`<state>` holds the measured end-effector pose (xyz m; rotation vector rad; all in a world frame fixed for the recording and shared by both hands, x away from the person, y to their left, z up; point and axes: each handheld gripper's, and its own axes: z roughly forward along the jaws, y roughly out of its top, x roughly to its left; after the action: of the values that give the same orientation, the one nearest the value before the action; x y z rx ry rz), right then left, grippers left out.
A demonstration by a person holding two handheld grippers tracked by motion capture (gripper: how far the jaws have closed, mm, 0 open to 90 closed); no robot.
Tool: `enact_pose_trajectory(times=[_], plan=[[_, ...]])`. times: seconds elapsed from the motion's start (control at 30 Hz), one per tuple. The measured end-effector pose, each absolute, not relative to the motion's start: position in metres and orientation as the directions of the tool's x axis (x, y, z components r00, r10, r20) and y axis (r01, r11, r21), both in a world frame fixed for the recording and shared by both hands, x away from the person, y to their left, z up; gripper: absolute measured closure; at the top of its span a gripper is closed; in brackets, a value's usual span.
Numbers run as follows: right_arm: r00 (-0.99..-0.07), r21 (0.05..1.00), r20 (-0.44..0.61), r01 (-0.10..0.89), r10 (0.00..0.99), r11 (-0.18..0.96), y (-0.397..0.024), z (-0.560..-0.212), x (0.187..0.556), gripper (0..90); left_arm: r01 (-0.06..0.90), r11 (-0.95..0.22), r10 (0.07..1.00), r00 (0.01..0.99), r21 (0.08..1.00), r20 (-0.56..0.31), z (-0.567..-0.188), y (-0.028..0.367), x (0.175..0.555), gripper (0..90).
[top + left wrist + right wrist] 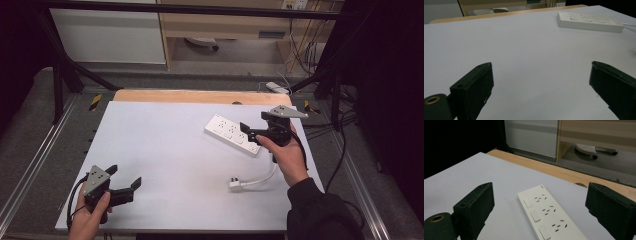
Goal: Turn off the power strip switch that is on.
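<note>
From above we look forward and down on the white-topped bench (165,150). Each hand-held gripper's camera sits low, facing ahead between its jaws; all three views share the white plastic power strip (233,134).

A white power strip (234,134) lies on the white desk (165,150), its plug (235,184) resting apart nearby.

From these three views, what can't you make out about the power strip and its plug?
- White rectangular plastic power strip, high view: its near end sits behind the right hand-held gripper, so the cable exit is hidden.
- Same strip, right gripper view: cut off by the bottom edge; total socket count unclear.
- White plug with its white cable, high view: too small to tell the prongs; the cable passes behind the hand.
</note>
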<state>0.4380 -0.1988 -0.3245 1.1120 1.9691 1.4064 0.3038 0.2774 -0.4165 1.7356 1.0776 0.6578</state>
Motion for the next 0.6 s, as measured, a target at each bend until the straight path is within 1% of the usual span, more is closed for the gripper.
enact_pose_trajectory(times=[0.47, 0.6], plan=[[-0.545, 0.927, 0.07, 0.346, 0.835, 0.147, -0.189, -0.328, 0.453, 9.2, 0.372, -0.16, 0.883, 0.467, 0.914, -0.036, -0.417, 0.277, 0.304, 5.4], [-0.543, 0.926, 0.067, 0.347, 0.837, 0.151, -0.185, -0.329, 0.457, 11.2, 0.372, -0.162, 0.883, 0.468, 0.914, -0.034, -0.417, 0.277, 0.304, 5.4]])
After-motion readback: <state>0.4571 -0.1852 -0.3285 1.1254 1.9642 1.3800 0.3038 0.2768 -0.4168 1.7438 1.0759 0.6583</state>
